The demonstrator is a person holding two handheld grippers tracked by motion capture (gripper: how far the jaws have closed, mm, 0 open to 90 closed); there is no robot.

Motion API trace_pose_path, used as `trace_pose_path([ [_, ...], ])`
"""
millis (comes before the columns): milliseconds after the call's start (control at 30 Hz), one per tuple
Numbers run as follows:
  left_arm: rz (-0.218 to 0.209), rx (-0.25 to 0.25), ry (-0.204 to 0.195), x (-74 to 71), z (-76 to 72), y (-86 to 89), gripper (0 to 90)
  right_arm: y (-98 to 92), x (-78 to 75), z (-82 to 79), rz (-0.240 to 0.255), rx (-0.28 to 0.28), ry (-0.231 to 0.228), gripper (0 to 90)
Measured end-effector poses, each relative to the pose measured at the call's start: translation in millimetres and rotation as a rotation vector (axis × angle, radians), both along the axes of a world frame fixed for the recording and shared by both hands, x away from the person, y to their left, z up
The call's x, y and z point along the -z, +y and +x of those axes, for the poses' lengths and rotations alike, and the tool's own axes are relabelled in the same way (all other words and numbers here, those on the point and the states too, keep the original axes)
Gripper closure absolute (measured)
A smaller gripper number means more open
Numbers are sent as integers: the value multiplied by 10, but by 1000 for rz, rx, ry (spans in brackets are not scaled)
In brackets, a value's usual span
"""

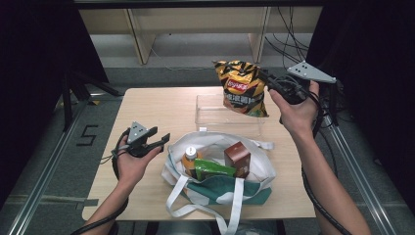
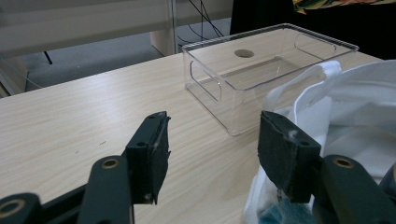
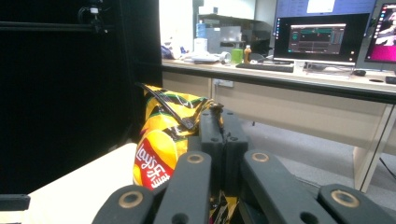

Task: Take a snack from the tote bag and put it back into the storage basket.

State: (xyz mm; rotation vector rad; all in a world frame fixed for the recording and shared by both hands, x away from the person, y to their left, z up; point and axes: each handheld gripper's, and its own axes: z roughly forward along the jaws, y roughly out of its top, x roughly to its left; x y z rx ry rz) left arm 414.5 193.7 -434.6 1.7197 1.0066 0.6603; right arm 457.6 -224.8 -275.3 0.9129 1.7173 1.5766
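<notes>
A yellow and black crisp bag (image 1: 243, 87) hangs in the air above the clear plastic box (image 1: 208, 117), pinched by its top edge in my right gripper (image 1: 272, 84). From the right gripper view, the jaws of my right gripper (image 3: 219, 123) are shut on the crumpled edge of the crisp bag (image 3: 159, 149). My left gripper (image 1: 162, 138) is held low at the left of the white tote bag (image 1: 254, 169), open, with nothing between its jaws. In the left gripper view my left gripper (image 2: 212, 149) faces the clear box (image 2: 261, 70), with the tote bag (image 2: 345, 121) at the right.
The tote bag holds an orange-capped bottle (image 1: 190, 157), a green packet (image 1: 213, 170) and a brown carton (image 1: 238, 159). The wooden table (image 1: 147, 110) has bare surface at the left and back. Shelving legs (image 1: 139, 39) stand behind the table.
</notes>
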Motion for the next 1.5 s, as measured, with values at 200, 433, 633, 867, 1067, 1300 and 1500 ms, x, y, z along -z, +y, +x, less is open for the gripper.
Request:
trace_pose_path([
  [200,-1,-4,-2,6,2,9,429,9,6,76,9,16,13,900],
  [433,-1,-3,0,17,-8,3,429,9,27,164,16,20,21,900],
  [633,-1,-5,3,23,-9,5,429,-3,54,249,22,37,24,900],
  [867,2,-5,5,28,-10,2,428,-16,68,343,15,46,32,900],
  [1067,-5,-4,9,34,-7,7,428,1,88,412,29,50,48,900],
  [1300,1,-4,7,35,-5,8,428,25,114,518,35,58,61,900],
  [1500,-1,-4,8,37,-5,6,427,33,145,587,45,59,74,900],
])
